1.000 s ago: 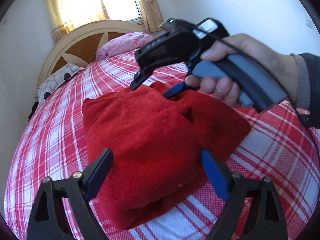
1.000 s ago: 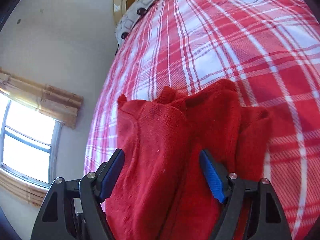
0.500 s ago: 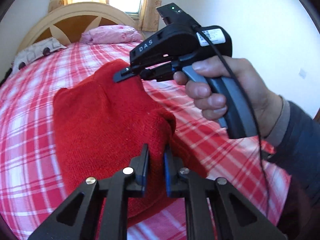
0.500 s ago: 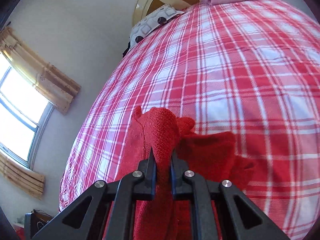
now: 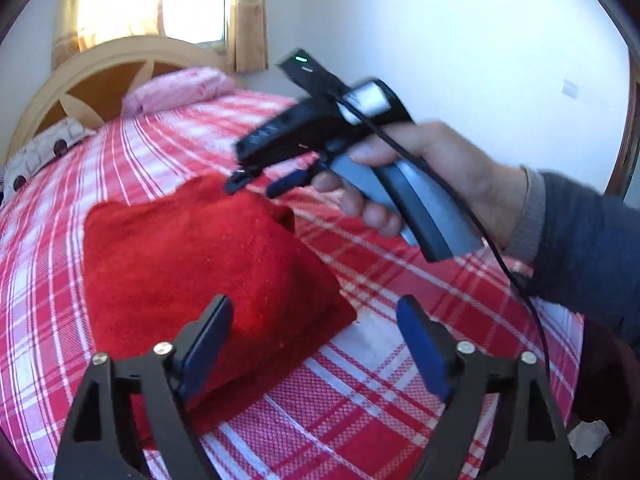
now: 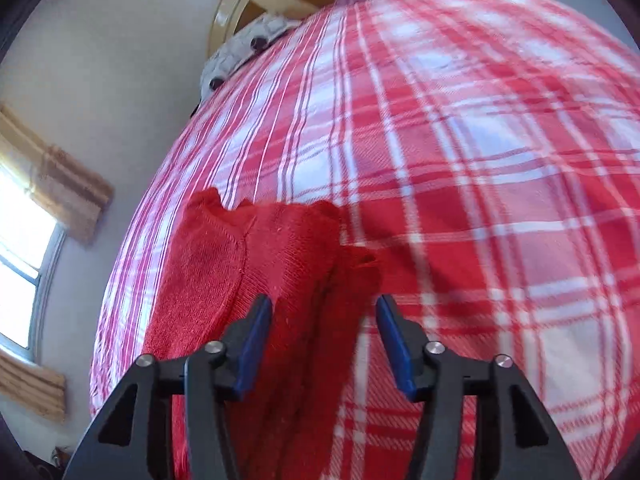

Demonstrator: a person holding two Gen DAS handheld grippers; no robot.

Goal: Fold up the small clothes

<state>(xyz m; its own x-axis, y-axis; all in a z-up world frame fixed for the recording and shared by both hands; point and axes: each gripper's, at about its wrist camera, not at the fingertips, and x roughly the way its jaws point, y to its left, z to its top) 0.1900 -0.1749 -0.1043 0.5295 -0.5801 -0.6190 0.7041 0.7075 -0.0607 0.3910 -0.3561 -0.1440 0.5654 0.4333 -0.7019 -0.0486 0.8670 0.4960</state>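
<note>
Left wrist view: red knit garment [image 5: 192, 272] lay folded, left of left gripper [image 5: 316, 344]; jaws opening, nothing pinched. Right gripper [image 5: 260, 182] hovered nearer far edge, jaws opening, empty.

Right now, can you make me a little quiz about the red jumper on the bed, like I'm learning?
1. True or false: the red jumper lies folded on the checked bedspread.
2. Is the left gripper pinching it? A) yes B) no, its jaws are opening
3. What colour is the pillow by the headboard?

Key: 1 true. 2 B; the right gripper is opening too, with cloth between its jaws. 3 pink.
</note>
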